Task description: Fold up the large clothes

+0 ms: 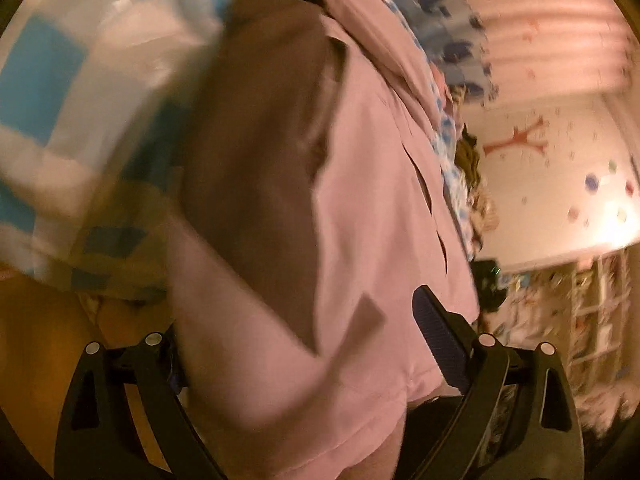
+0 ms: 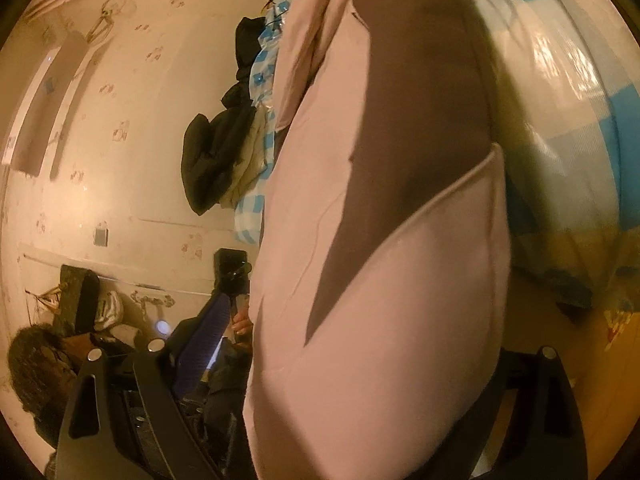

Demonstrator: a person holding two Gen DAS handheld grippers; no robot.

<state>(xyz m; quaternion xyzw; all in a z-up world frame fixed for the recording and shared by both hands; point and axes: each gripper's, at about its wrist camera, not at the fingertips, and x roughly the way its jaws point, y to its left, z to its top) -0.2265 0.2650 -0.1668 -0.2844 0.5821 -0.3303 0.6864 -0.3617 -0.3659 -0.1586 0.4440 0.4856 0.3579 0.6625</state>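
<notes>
A large pink garment with a brown panel (image 1: 352,184) fills the left wrist view, which is blurred, and the right wrist view (image 2: 384,264). It hangs or drapes over a bed with a blue-and-white checked cover (image 1: 44,68). My left gripper (image 1: 304,344) has the pink cloth between its two black fingers; the blue pad of the right finger (image 1: 440,344) shows beside the cloth. My right gripper (image 2: 360,340) likewise has the cloth between its fingers, with the blue pad of the left finger (image 2: 204,344) showing. The cloth hides the other pads.
The checked cover also shows at the upper right of the right wrist view (image 2: 592,128). Dark clothes (image 2: 224,148) are heaped at the bed's edge against a patterned wall (image 2: 132,128). Shelves (image 1: 592,320) stand at the right. Orange-brown floor (image 1: 36,344) lies below.
</notes>
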